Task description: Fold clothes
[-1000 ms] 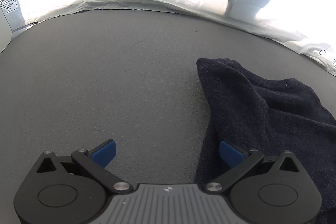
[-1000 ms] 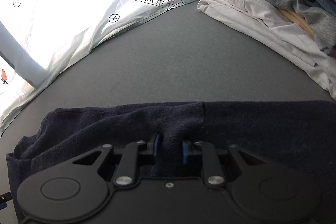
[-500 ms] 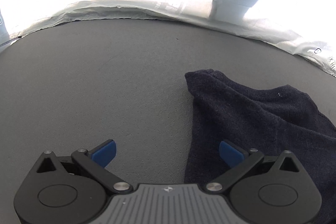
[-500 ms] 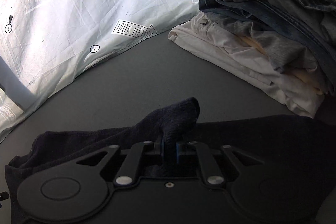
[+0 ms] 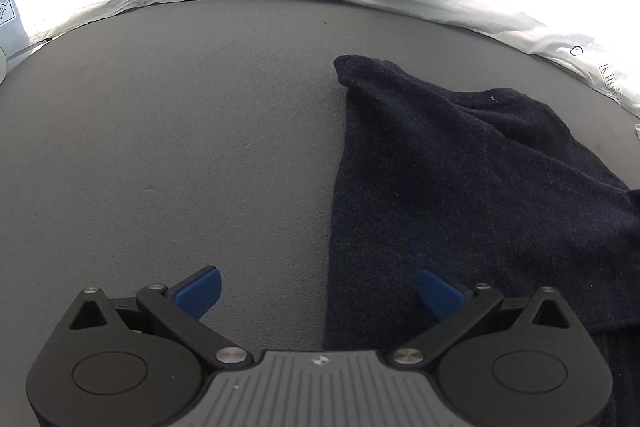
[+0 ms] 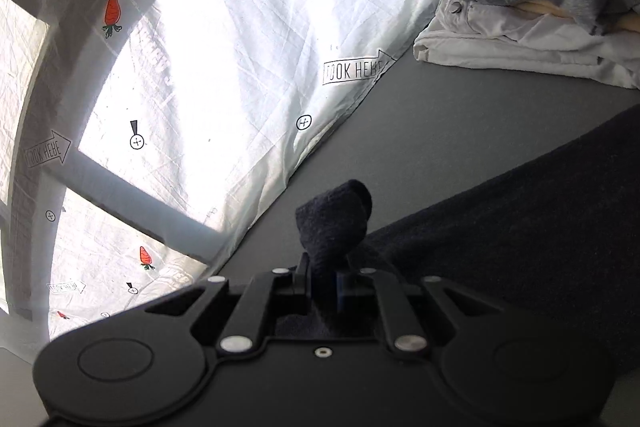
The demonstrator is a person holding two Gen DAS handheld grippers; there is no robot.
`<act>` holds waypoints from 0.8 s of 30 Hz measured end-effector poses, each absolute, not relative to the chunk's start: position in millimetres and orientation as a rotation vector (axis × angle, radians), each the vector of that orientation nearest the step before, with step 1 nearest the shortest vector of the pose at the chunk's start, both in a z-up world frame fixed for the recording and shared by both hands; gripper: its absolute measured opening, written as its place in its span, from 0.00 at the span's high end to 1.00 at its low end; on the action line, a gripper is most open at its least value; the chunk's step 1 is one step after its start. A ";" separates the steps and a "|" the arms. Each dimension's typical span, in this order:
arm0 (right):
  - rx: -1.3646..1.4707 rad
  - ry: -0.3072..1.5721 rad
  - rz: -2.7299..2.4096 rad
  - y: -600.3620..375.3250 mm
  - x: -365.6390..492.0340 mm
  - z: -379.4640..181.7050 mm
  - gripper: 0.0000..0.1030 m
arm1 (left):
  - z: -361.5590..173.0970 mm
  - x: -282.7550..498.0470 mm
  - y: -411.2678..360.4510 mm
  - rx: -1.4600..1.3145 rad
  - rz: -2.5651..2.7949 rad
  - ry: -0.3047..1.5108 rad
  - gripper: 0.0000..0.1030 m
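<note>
Navy garment in right gripper

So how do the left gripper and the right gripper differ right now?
The left gripper is open, its blue pads wide apart with nothing between them; the right gripper is shut on a bunched fold of the dark navy garment. The left hangs over the garment's edge on the grey mat; the right lifts cloth off it. Both are black two-finger grippers.
</note>
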State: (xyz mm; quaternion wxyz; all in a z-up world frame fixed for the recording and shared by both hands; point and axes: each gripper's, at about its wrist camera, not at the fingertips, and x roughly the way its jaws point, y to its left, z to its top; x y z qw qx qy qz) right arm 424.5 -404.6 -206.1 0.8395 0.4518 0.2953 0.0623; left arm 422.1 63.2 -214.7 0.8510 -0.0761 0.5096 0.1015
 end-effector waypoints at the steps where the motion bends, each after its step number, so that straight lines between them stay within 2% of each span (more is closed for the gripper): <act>1: 0.995 0.624 0.167 -399.0 419.7 -207.6 0.89 | -215.1 414.4 61.3 -0.157 0.217 1.084 0.00; 12: 1.159 0.794 0.479 -321.0 374.9 -216.4 0.89 | -203.3 343.9 41.7 -0.113 0.168 1.100 0.00; 24: 1.066 0.948 0.556 -272.0 334.6 -221.0 0.89 | -222.5 291.6 33.4 -0.058 0.148 1.181 0.00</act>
